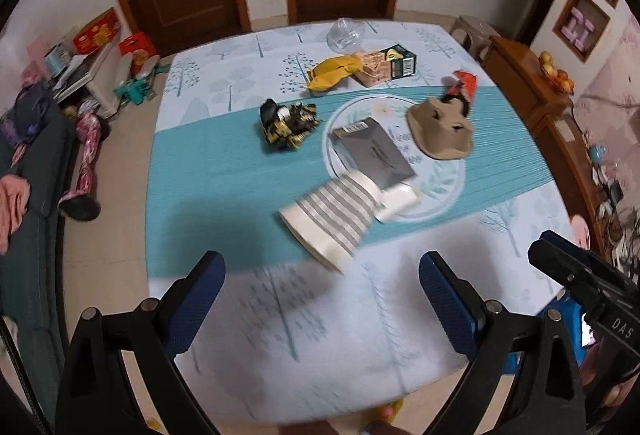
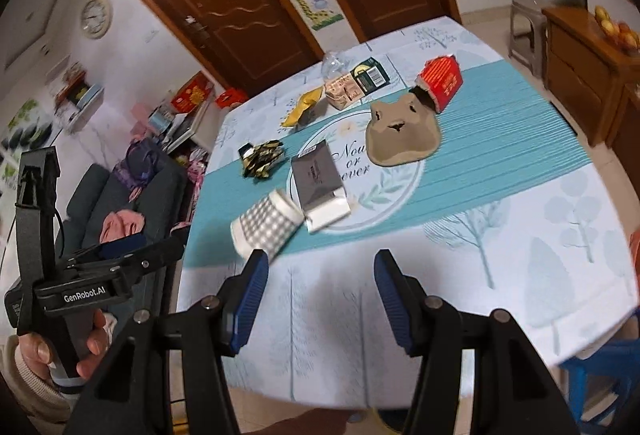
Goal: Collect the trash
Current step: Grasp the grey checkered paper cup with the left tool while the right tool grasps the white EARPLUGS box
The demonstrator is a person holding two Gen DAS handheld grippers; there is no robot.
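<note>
**Both grippers empty above the littered worktop**

The left gripper [image 1: 322, 277] and right gripper [image 2: 320, 277] hovered over the near edge of the tree-patterned worktop [image 1: 320, 335], jaws released, nothing between them. Just beyond lay a grey-and-white striped paper cup [image 1: 328, 219] on its side, touching a grey flat packet [image 1: 374, 151]. Farther off sat a crumpled black-and-gold wrapper [image 1: 288, 123], a brown moulded pulp tray [image 1: 440, 131], a yellow wrapper [image 1: 332, 73] and a clear plastic cup [image 1: 346, 31].

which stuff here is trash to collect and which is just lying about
Trash: striped paper cup, grey packet, black-gold wrapper, yellow wrapper, cardboard cup tray, red carton, juice carton.
Lying about: wall clock, stool, fruit.
</note>
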